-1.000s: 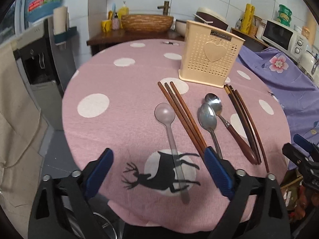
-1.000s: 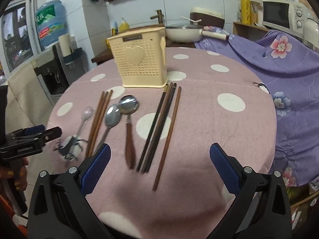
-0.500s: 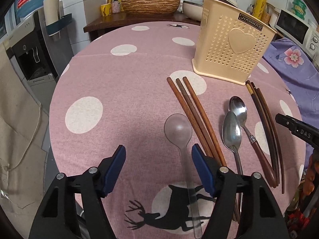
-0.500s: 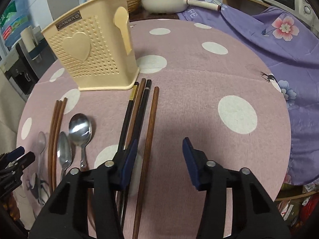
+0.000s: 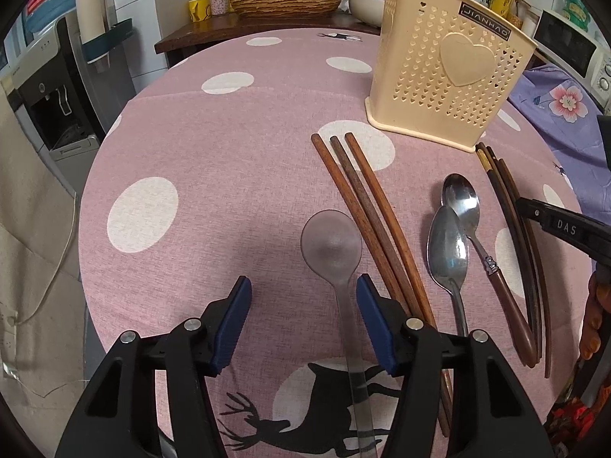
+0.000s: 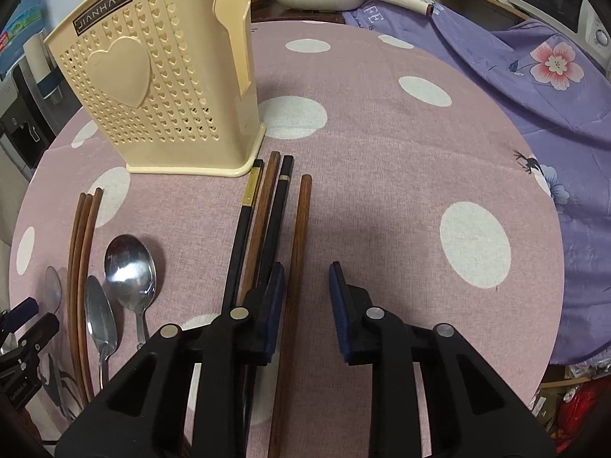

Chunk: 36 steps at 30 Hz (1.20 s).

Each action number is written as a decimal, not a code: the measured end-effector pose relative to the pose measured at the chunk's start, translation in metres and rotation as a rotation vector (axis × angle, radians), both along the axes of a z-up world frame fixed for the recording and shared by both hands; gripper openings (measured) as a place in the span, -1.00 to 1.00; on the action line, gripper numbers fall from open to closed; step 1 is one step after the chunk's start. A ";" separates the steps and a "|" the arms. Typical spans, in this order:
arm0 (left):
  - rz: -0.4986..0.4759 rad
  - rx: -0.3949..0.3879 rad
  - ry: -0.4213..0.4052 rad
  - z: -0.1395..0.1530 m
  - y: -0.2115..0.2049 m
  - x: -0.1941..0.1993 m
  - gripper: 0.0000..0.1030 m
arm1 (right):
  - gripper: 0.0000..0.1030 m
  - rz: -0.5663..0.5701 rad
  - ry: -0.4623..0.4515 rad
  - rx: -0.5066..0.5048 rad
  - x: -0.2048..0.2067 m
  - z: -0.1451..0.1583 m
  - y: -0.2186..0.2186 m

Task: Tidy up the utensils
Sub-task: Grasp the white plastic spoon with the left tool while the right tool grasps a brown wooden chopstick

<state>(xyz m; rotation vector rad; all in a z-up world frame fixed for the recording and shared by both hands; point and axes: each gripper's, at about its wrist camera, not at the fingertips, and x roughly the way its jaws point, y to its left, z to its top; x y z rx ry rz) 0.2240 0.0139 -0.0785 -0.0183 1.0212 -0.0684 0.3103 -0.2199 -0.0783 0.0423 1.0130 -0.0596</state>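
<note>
On the counter (image 6: 382,191), both grippers have just been closing. Right gripper (image 6: 307,305), part open, straddles the lone brown chopstick (image 6: 298,252) lengthwise, pads not yet touching. Left gripper (image 5: 303,324), half open, brackets the clear spoon (image 5: 336,263) handle, gripping nothing.

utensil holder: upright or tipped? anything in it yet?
Upright: the utensil holder stands flat on its base on the tablecloth. Contents: cannot tell, neither view looks inside. All spoons and chopsticks in view lie on the cloth.
</note>
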 end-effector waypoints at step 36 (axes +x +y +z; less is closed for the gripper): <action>0.014 -0.013 -0.032 0.014 -0.018 0.032 -0.32 | -0.83 0.007 -0.083 0.162 0.026 0.017 -0.027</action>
